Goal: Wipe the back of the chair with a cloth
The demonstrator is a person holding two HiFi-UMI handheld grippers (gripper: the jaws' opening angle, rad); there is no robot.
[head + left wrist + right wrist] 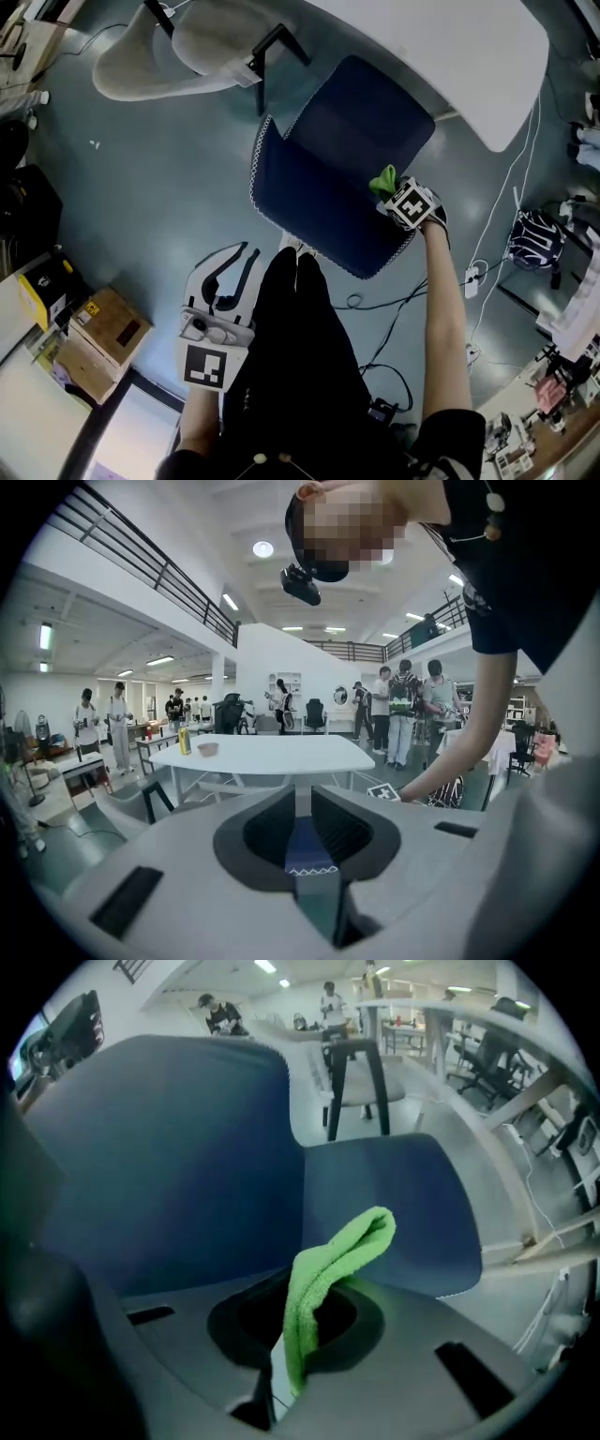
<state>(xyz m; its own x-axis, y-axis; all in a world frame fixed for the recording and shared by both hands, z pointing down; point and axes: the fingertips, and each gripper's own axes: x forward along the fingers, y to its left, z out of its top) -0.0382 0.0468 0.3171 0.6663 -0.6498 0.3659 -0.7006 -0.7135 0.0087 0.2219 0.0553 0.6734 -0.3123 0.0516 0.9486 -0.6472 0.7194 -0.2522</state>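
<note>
Closest to me, the left gripper [242, 261] hangs by the dark trousers [300, 356], jaws apart and empty. Over at the blue chair [323, 187], my right gripper [392, 190] is clamped on the green cloth [382, 179], held at the right end of the backrest, on its seat side.

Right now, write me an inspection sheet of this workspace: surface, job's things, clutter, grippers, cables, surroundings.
Surface: grey floor, reflecting ceiling lights.
Job's things: dark blue chair; green cloth at the edge of its back, contact unclear.
Clutter: cardboard box and striped bag on the floor.
Grippers: right gripper shut on the cloth; left gripper open, empty, low beside the person.
Cables: black and white cables trail over the floor right of the chair.
Surroundings: white table, pale chair, people standing in the hall.
</note>
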